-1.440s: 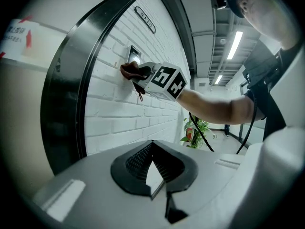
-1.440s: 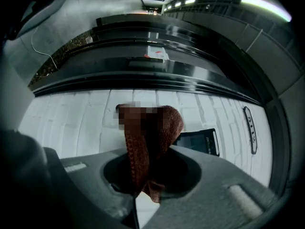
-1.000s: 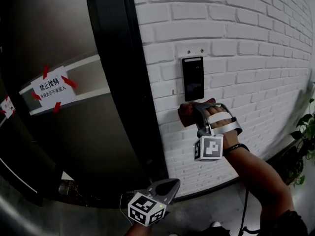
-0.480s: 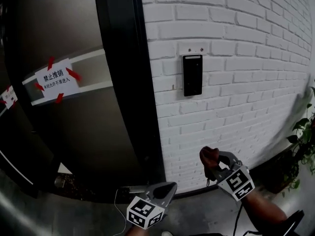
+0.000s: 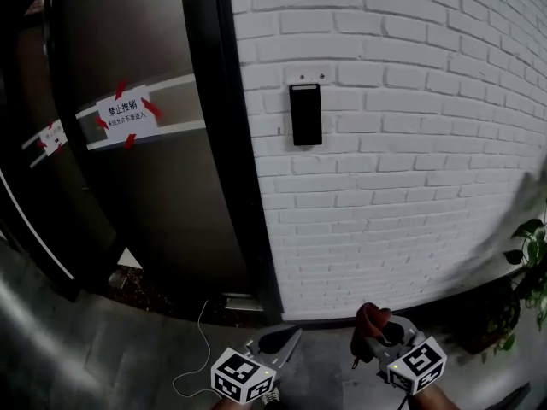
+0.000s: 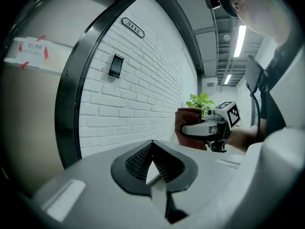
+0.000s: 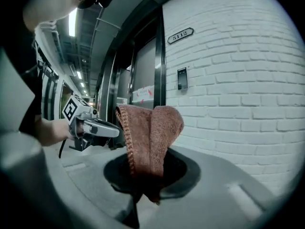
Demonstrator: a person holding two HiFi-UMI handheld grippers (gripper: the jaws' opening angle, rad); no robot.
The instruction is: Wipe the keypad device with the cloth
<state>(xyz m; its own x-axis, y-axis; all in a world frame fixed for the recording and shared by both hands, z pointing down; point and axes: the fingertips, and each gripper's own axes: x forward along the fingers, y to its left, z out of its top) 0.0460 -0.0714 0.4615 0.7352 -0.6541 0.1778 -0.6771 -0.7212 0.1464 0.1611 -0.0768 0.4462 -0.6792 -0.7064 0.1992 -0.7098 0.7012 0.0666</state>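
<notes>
The black keypad device (image 5: 305,114) hangs on the white brick wall (image 5: 410,143), small and far off in both gripper views (image 6: 115,66) (image 7: 182,78). My right gripper (image 5: 373,336) is low at the bottom of the head view, well below and away from the device, shut on a folded reddish-brown cloth (image 7: 148,137) that sticks up from its jaws. My left gripper (image 5: 286,340) hangs beside it at bottom centre, jaws shut with nothing between them (image 6: 151,162). From the left gripper view the cloth (image 6: 189,128) shows to the right.
A dark metal-framed door (image 5: 154,161) with a taped paper notice (image 5: 126,109) stands left of the wall. A white cable (image 5: 195,348) trails on the floor by the door base. A potted plant (image 5: 532,272) sits at far right. A number plate (image 7: 180,34) is above the device.
My right gripper with the cloth has come down from just under the keypad to low near the floor. The view has pulled back from the wall, and the device looks smaller.
</notes>
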